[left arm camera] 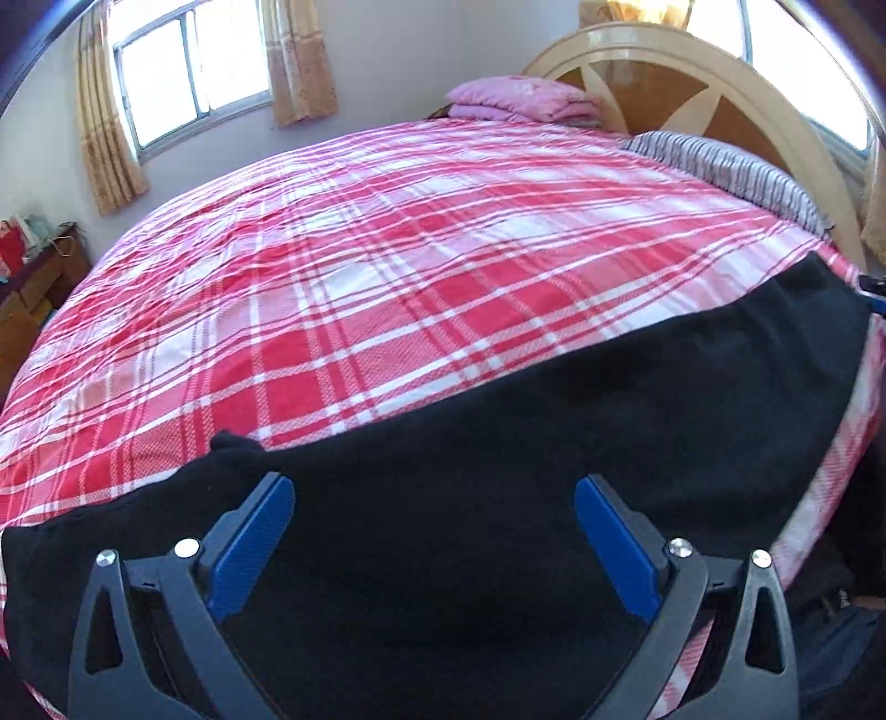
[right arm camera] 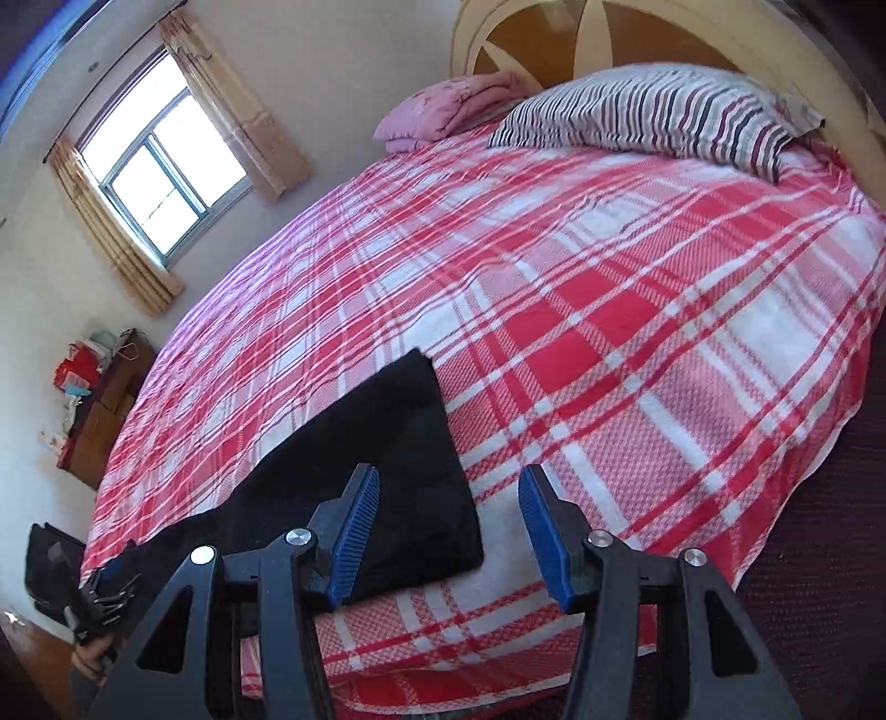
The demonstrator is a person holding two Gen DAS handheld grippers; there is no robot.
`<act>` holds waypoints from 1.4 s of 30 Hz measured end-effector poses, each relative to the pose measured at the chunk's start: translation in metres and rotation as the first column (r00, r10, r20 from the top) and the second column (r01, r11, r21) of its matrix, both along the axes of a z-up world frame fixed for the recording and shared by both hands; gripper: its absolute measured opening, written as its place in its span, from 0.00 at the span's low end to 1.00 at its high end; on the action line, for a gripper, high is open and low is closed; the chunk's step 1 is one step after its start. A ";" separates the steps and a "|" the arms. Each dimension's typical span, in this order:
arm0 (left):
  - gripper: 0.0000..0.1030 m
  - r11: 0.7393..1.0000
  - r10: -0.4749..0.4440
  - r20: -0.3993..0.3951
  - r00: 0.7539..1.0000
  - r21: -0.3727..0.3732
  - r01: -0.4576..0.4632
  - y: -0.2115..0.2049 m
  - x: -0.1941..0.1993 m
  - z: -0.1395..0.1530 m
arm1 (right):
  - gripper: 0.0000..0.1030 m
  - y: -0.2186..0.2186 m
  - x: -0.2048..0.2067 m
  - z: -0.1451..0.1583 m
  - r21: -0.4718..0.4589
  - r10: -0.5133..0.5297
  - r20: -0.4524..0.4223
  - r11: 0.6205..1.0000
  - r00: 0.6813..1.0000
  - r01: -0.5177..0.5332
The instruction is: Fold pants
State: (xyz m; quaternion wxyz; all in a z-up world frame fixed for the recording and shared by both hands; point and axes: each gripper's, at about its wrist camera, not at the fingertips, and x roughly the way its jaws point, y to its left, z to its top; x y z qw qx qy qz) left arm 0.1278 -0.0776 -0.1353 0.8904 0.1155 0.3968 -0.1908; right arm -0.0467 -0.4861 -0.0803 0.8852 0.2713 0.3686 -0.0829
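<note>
A wide bed (left arm camera: 387, 266) with a red and white checked cotton sheet fills the room. The black soft fabric pants (left arm camera: 498, 443) lie flat along its near edge. At the wooden arched headboard (right arm camera: 526, 33) rest a striped pillow (right arm camera: 664, 111) and a folded pink blanket (right arm camera: 443, 105). The left gripper (left arm camera: 434, 515) and the right gripper (right arm camera: 448, 515) both have released jaws, holding nothing.

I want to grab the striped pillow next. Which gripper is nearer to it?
Right. The right gripper hangs over the pants' end toward the striped pillow; the left gripper sits farther down the pants.
</note>
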 end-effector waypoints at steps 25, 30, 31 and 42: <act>1.00 0.998 0.049 -0.055 0.997 -0.036 -0.051 0.020 0.005 -0.020 | 0.37 -0.006 0.018 -0.017 0.075 0.054 0.076 0.995 0.996 -0.059; 1.00 0.998 0.042 -0.057 0.997 -0.034 -0.044 0.020 0.004 -0.020 | 0.17 -0.008 0.018 -0.023 0.128 0.071 0.086 0.988 0.994 -0.082; 1.00 0.999 0.041 -0.057 0.998 -0.034 -0.043 0.020 0.004 -0.020 | 0.14 -0.009 0.017 -0.024 0.143 0.074 0.095 0.986 0.993 -0.087; 1.00 0.998 0.047 -0.064 0.997 -0.047 -0.050 0.020 0.003 -0.018 | 0.12 0.051 0.011 0.025 0.012 0.169 0.225 0.984 0.960 -0.176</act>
